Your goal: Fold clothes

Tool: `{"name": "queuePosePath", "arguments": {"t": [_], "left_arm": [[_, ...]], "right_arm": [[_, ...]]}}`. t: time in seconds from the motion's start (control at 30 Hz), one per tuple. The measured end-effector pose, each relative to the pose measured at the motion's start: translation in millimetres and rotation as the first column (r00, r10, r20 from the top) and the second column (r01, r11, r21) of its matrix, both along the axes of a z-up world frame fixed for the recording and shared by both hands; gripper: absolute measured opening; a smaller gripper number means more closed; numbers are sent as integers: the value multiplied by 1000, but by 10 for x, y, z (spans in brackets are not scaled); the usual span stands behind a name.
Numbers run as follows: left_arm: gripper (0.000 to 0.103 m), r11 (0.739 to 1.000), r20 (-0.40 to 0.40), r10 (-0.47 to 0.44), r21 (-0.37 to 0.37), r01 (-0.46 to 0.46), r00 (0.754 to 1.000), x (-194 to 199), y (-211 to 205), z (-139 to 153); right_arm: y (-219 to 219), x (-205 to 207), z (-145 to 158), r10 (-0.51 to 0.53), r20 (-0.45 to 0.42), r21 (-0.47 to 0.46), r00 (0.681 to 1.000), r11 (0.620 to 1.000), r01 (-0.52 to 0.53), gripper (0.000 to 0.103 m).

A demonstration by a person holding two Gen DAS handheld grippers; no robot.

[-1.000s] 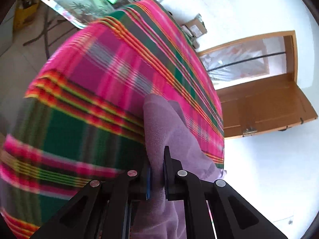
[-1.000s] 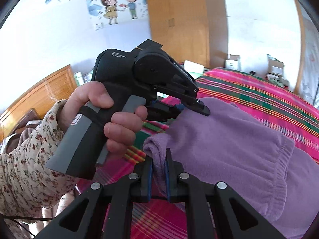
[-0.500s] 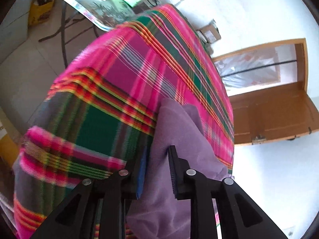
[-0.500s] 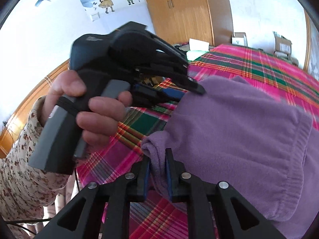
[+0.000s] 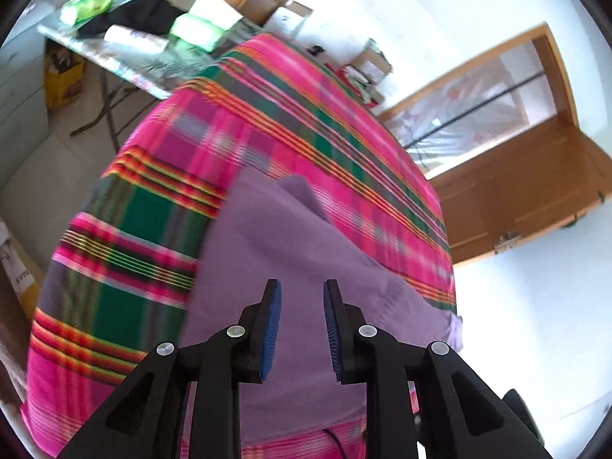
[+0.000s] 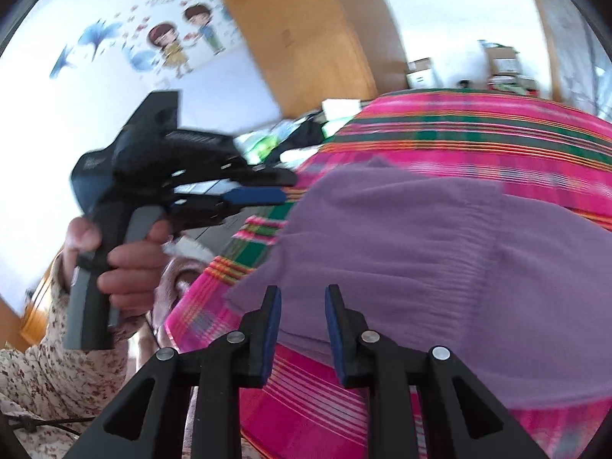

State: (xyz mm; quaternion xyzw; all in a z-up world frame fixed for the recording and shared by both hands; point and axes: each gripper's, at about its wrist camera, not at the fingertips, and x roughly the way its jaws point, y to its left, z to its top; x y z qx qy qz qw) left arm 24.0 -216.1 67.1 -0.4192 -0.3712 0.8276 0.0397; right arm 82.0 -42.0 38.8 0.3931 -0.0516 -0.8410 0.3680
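Observation:
A purple fleece garment (image 5: 290, 252) lies folded on the pink and green plaid bedcover (image 5: 153, 206); it also shows in the right wrist view (image 6: 420, 244). My left gripper (image 5: 300, 298) is open and empty, just above the garment's near edge. My right gripper (image 6: 302, 302) is open and empty, above the garment's near left corner. The left gripper also shows in the right wrist view (image 6: 264, 187), held in a hand left of the garment, off the bed's edge.
A cluttered table (image 5: 126, 57) with green packets stands beyond the bed's far left corner. A wooden door (image 5: 516, 199) and boxes (image 5: 367, 61) lie past the bed. A wooden wardrobe (image 6: 306, 26) stands behind the bed in the right wrist view.
Both grippers have opened and let go of the purple garment, which now lies flat on the bedcover. Both have drawn back and up from it.

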Motion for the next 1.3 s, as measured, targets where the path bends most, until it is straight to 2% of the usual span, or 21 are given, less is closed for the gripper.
{"name": "queuePosePath", "arguments": {"t": [0.17, 0.23, 0.27, 0.4, 0.53, 0.6, 0.77, 0.87, 1.0, 1.13, 1.17, 1.3], "left_arm": [[23, 990, -23, -123, -73, 121, 992, -15, 528, 31], [29, 977, -14, -197, -91, 195, 980, -50, 778, -9], [34, 970, -9, -232, -82, 230, 973, -77, 884, -38], [34, 938, 6, -343, -48, 342, 939, -167, 1252, -130], [34, 915, 7, -396, -81, 395, 918, -229, 1550, -161], [34, 895, 14, -438, -90, 438, 899, -274, 1716, -174], [34, 835, 32, -540, -110, 540, 841, -386, 2132, -205], [34, 806, 55, -573, -144, 574, 818, -440, 2370, -244], [34, 746, 84, -625, -229, 625, 776, -471, 2704, -299], [34, 666, 106, -680, -325, 672, 725, -483, 3018, -338], [34, 657, 112, -687, -326, 680, 718, -497, 3064, -355], [34, 658, 127, -691, -299, 692, 712, -571, 3176, -450]], "right_arm": [[613, 45, 81, -162, -25, -2, 987, 987, 162, 24], [890, 39, 91, -235, -34, 8, 971, 972, 236, 24], [1016, 40, 93, -270, -37, 12, 962, 963, 270, 24], [1548, 13, 89, -415, -42, 27, 909, 909, 416, 24], [2176, 142, 129, -554, -75, 99, 829, 823, 559, 24], [2468, 195, 153, -610, -86, 136, 788, 776, 616, 24], [3133, 295, 212, -712, -129, 235, 690, 654, 719, 24], [3551, 351, 241, -768, -129, 263, 627, 583, 769, 24], [3902, 336, 185, -806, -144, 314, 575, 514, 799, 24], [4122, 131, 64, -815, -93, 249, 572, 537, 806, 24], [4151, 69, 30, -813, -80, 237, 577, 547, 803, 24], [4302, -202, -105, -821, -52, 213, 568, 547, 810, 25]]}}
